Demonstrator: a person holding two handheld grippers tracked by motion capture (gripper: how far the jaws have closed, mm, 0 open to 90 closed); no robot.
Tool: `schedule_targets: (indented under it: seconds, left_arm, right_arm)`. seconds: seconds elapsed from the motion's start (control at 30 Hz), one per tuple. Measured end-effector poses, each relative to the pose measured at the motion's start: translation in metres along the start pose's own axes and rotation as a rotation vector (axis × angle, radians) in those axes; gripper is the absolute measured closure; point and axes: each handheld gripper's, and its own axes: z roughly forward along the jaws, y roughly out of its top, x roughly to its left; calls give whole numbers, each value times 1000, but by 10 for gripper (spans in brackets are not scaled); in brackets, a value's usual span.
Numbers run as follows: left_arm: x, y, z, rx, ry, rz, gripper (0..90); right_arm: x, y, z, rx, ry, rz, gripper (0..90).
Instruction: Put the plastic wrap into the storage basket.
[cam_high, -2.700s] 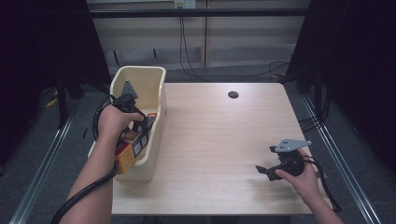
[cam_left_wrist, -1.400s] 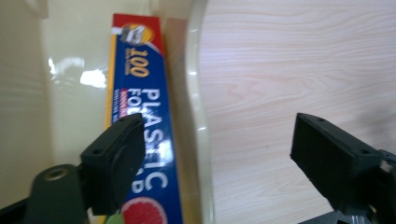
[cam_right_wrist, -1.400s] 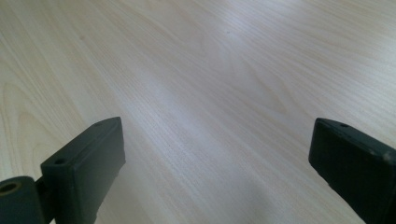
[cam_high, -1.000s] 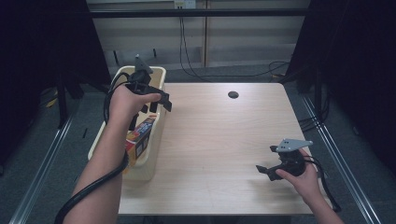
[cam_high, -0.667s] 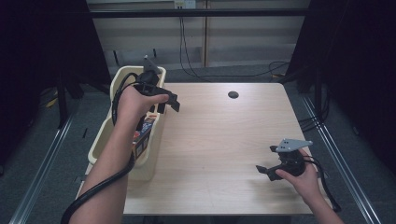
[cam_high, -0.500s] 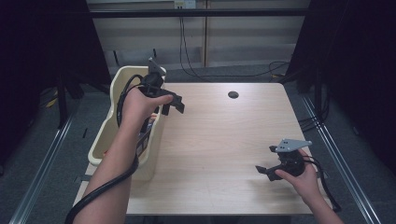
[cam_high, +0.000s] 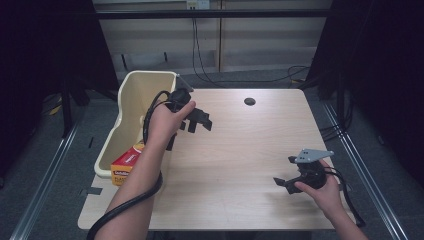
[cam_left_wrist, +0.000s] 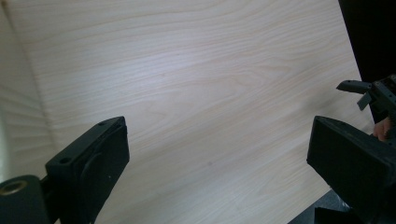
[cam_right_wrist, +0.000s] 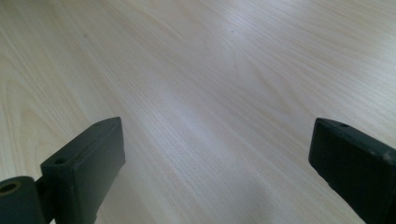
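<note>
My left gripper (cam_high: 199, 121) hangs open over the wooden table (cam_high: 240, 150), just right of the cream bin (cam_high: 131, 95). In the left gripper view its jaws (cam_left_wrist: 217, 158) stand wide apart with only bare wood between them. An orange and red box (cam_high: 126, 161) lies at the near end of the bin. My right gripper (cam_high: 285, 171) rests low near the table's front right, open. The right gripper view (cam_right_wrist: 217, 154) has nothing between its jaws. That same right gripper (cam_left_wrist: 369, 93) appears far off in the left gripper view.
A dark round hole (cam_high: 249, 101) sits in the table near its far edge. The bin hangs at the table's left side. Dark floor, metal rails and cables surround the table.
My left gripper has risen out of the bin and moved right, over the table, with nothing in its jaws. The right gripper has stayed put.
</note>
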Motion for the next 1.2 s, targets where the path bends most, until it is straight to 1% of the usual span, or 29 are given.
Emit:
schedule_targets:
  seconds: [0.07,0.1,0.13,0.17,0.2,0.3,0.33,0.37,0.47,0.5,0.53,0.57,0.67,0.73,0.77,0.8,0.83,0.87,0.9,0.93,0.97,1.0,1.03,1.07,1.1,1.13,1.2]
  left_arm:
    - [-2,-1,6,16,-9,16,56]
    - [-3,-1,8,14,-18,16,56]
    - [-4,-2,11,16,-14,22,56]
    - [-5,-3,14,18,-21,26,57]
    - [-5,-3,16,18,-16,28,56]
    - [-7,-5,25,17,-38,32,56]
    - [-7,-6,27,18,-29,37,57]
    - [-7,-7,31,22,-36,43,57]
    - [-8,-10,38,14,-49,35,57]
    - [-7,-10,41,18,-46,43,55]
    - [-7,-12,43,19,-51,41,57]
    - [-7,-13,47,15,-60,31,59]
    - [-4,-17,54,23,-64,42,57]
    - [-2,-20,59,33,-76,36,57]
    - [-1,-22,63,33,-76,36,56]
    - [-1,-23,64,32,-65,40,57]
    - [0,-25,66,34,-72,42,58]
    - [1,-26,68,34,-71,44,58]
    - [0,-28,70,32,-78,35,58]
    - [2,-29,72,33,-72,50,57]
    - [1,-31,74,30,-75,47,58]
    - [2,-32,75,29,-67,61,59]
    - [3,-34,78,27,-77,66,59]
    - [3,-36,79,31,-78,65,58]
    - [3,-38,82,33,-80,78,58]
    - [3,-40,85,19,-77,72,57]
    - [4,-44,88,27,-66,107,59]
  right_arm:
    - [0,0,0,1,-1,-1,36]
    - [0,0,0,-1,-1,-4,36]
    - [0,0,0,-1,-1,-4,35]
    - [0,0,0,-1,1,-1,36]
    - [0,0,0,0,-1,-2,36]
    - [0,0,0,1,-2,-3,35]
    - [0,0,0,0,1,-5,35]
    - [0,0,1,0,1,-5,35]
    - [-1,-1,1,1,0,-6,35]
    - [-1,-1,1,4,-3,0,35]
    - [-1,-1,1,4,-2,0,35]
    - [-1,-1,1,4,-1,1,35]
    - [-1,-1,1,4,1,-4,35]
    - [-1,-1,1,4,2,-7,35]
    - [-1,-1,1,5,2,-4,35]
    - [-1,-1,1,6,2,-2,35]
    - [-1,-1,1,6,2,-3,35]
    - [-1,-1,2,6,2,-3,35]
    - [-1,-2,2,7,-1,-7,34]
    - [0,-2,2,11,-6,-6,34]
    - [0,-2,3,14,0,-6,34]
    - [0,-2,3,17,4,-10,34]
    - [0,-2,4,18,3,-12,34]
    - [0,-3,4,24,1,-10,34]
    - [0,-3,5,23,5,-15,33]
    - [1,-3,6,29,3,-14,33]
    - [1,-5,9,38,11,-12,28]
